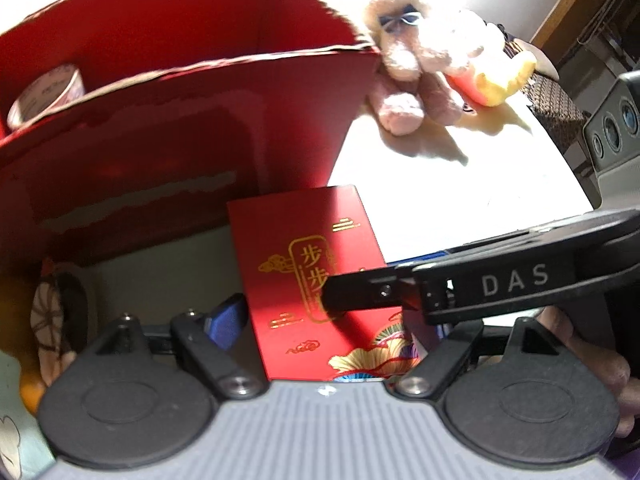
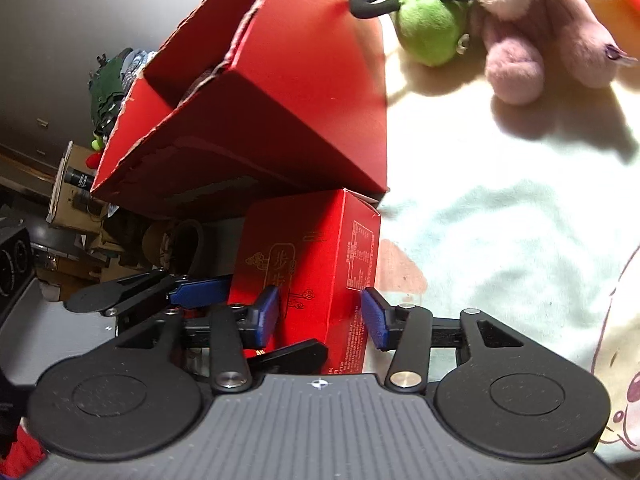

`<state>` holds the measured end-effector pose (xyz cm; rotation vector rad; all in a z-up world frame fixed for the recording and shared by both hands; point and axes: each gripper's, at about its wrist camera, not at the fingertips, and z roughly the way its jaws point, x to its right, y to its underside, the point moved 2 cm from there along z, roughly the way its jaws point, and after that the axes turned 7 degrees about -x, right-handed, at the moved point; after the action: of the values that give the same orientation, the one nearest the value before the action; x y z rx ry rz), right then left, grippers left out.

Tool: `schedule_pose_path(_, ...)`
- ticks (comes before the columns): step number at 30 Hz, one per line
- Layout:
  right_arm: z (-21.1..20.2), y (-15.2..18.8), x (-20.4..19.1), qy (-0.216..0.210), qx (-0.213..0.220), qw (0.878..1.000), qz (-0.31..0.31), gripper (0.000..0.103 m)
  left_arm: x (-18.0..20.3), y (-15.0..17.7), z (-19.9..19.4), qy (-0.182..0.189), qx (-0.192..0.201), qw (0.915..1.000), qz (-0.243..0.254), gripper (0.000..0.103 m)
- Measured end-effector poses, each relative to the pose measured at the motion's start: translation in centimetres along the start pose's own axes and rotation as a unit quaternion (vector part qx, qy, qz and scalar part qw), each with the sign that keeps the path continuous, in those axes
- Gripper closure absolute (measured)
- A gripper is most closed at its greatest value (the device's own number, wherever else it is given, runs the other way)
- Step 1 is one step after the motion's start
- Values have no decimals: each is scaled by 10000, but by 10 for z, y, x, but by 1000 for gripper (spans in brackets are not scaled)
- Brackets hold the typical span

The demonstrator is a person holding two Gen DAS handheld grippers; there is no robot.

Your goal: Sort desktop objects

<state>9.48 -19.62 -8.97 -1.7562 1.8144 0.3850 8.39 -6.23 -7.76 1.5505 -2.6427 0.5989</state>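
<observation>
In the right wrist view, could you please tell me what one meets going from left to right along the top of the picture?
Big red box → green plush toy → pink plush bear.

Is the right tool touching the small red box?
Apart. The right wrist view shows the right tool straddling the small red box, gaps showing beside both pads.

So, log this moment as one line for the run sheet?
stage: small red box beside big red carton | right tool: open, straddling box | left tool: open | plush toys: on table
</observation>
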Motion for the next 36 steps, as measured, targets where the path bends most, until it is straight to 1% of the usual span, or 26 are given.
schedule_pose_path(2, -5, 1, 6, -28, 19, 9999, 110, 54, 8, -3, 3, -17, -35, 9999, 108, 18)
schedule_pose_path(6, -19, 7, 23, -68, 94, 9991, 401, 55, 28, -9, 3, -76, -23, 9988, 482, 20)
schedule_pose_path(10, -40, 16, 40, -51, 230, 9979, 607, 55, 45, -18, 4, -7, -4, 9972, 748, 21)
schedule_pose_path(15, -66, 27, 55, 103, 539, 9957, 742, 55, 76, -30, 6, -49, 120, 9930, 1171, 21)
schedule_pose_path(17, -77, 32, 61, 152, 698, 9942, 804, 55, 87, -33, 4, -48, 196, 9912, 1305, 23)
schedule_pose_path(21, -101, 40, 71, 290, 1068, 9903, 842, 55, 107, -41, -1, 52, 329, 9882, 1497, 25)
schedule_pose_path(24, -115, 41, 71, 366, 1312, 9868, 875, 55, 119, -47, -11, 74, 493, 9851, 1647, 25)
schedule_pose_path(26, -118, 35, 62, 364, 1476, 9844, 890, 55, 126, -51, -22, 92, 657, 9832, 1702, 26)
schedule_pose_path(27, -116, 30, 51, 365, 1557, 9833, 873, 55, 127, -54, -28, 101, 737, 9825, 1707, 27)
schedule_pose_path(30, -132, 24, 46, 372, 1817, 9798, 746, 55, 132, -65, -43, 95, 973, 9806, 1696, 27)
schedule_pose_path(36, -150, -3, 22, 345, 2174, 9748, 350, 55, 119, -84, -78, -103, 1479, 9766, 1557, 26)
